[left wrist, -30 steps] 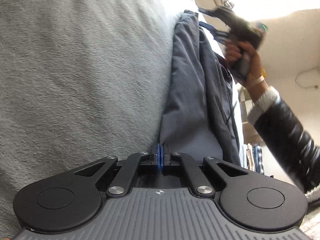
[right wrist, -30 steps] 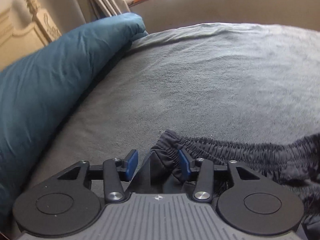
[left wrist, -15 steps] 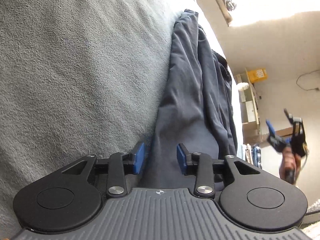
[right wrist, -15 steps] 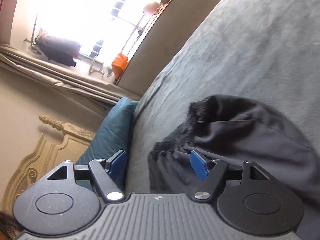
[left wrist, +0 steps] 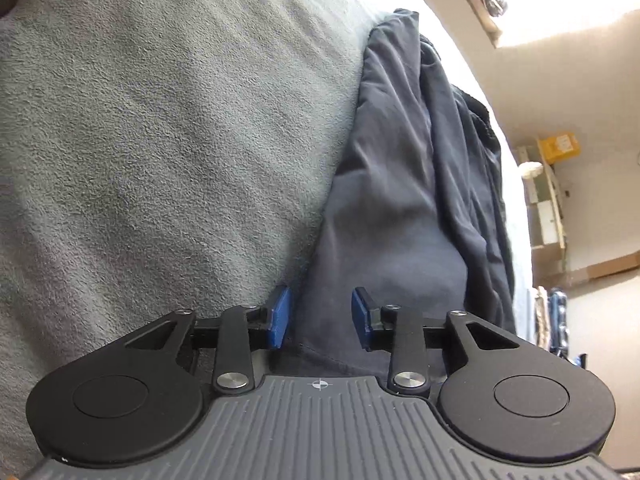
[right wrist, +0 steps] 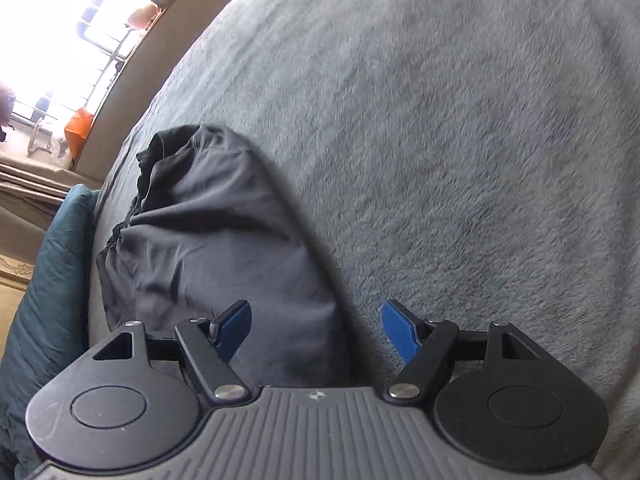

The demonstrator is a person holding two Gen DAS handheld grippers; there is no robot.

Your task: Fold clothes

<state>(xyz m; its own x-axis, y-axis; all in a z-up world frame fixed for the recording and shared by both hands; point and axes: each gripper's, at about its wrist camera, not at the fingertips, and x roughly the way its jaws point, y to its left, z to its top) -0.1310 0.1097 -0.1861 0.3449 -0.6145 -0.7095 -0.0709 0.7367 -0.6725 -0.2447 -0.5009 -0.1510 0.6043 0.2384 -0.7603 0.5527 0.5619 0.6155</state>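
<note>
A dark grey garment lies folded lengthwise on a grey fleece blanket. My left gripper hovers over its near end. The blue pads stand apart and are closing, with cloth lying between them but not pinched. In the right wrist view the same garment stretches away to its gathered waistband at the far end. My right gripper straddles the garment's right edge. Its jaws are wide and closing, one pad over the cloth and the other over the blanket.
A teal pillow lies along the bed's left side beside a carved headboard. A bright window and an orange object sit beyond the bed. A shelf unit stands against the far wall.
My left gripper went from shut on the garment's edge to open. My right gripper swung away from the waistband, rolled, and now sits wider over the garment's other end.
</note>
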